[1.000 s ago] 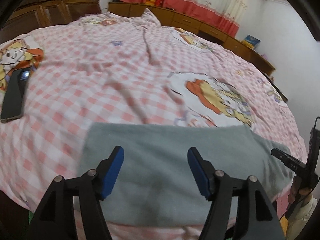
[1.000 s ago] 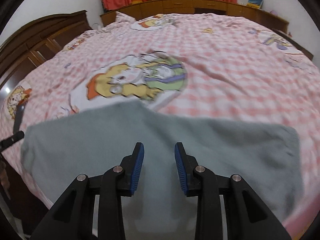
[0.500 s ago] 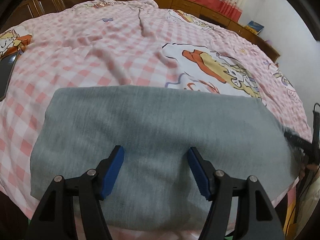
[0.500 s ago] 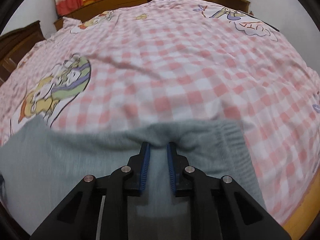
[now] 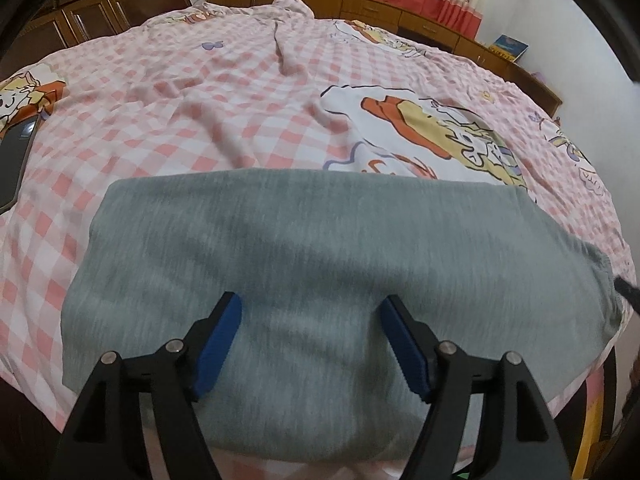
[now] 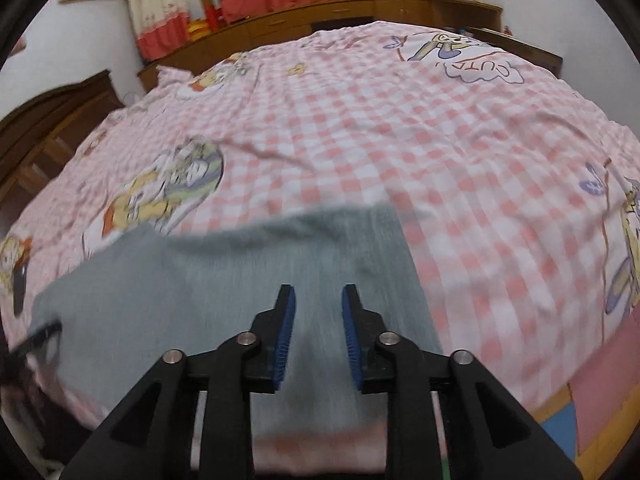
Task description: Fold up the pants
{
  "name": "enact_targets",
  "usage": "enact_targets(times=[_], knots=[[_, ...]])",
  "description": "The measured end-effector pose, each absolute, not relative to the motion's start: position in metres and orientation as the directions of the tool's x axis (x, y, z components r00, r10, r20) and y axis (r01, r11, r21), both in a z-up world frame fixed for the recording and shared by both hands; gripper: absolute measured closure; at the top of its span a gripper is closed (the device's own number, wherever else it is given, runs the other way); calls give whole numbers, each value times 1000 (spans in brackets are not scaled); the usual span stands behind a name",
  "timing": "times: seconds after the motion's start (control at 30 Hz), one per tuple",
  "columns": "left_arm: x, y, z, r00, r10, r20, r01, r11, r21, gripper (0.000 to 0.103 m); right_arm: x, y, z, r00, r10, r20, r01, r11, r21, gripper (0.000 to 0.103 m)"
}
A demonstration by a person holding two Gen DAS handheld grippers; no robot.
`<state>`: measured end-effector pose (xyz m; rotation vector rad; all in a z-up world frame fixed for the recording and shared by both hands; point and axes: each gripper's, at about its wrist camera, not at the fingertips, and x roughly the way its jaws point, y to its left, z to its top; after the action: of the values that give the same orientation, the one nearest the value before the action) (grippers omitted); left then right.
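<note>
The grey pants (image 5: 320,264) lie flat as a wide folded band on the pink checked bed (image 5: 192,92), close to its near edge, just in front of the cartoon print (image 5: 440,128) on the cover.

The left claw (image 5: 310,334) hangs over the near part of the cloth with its blue pads well apart and nothing between them. The right claw (image 6: 318,330) sits above the pants' right-hand end, near their side edge, pads apart with a narrower gap, also gripping nothing.

The step in hand looks like taking hold for the next fold. To do it well, each claw should bite all the layers at a corner or edge, not only the top one, then lift evenly so the band does not skew, and lay edge onto edge.

No containers are in sight. A dark phone (image 5: 16,160) lies on the bed well left of the pants.
</note>
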<state>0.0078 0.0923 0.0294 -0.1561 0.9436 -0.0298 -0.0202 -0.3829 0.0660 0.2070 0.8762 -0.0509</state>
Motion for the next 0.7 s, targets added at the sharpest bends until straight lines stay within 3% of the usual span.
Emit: enact_targets(times=[0.1,0.23,0.4,0.57,0.7], knots=[[6,92,29,588,-79,-805,-66,987,-145,27,-28,-383,44,583,-53,-811,163,985,54,77],[0,94,33,568,-85,-819,-59,988,-143,27,-39,-391,35,571,-59,-819,193,979,64,79],[-13,105,38,551,-85,-830,-63,988,-142,26,-42,-375,48,569,-88,-818,201,979,34,67],[-30,127,43,547,-110,-830,-91,978,-190,26,-42,-331,59,588,-18,-809,97,994,49,67],[-47,145,49,565,-68,-822,-110,981,-157,26,-39,-278,64,583,79,-809,-47,997,64,65]])
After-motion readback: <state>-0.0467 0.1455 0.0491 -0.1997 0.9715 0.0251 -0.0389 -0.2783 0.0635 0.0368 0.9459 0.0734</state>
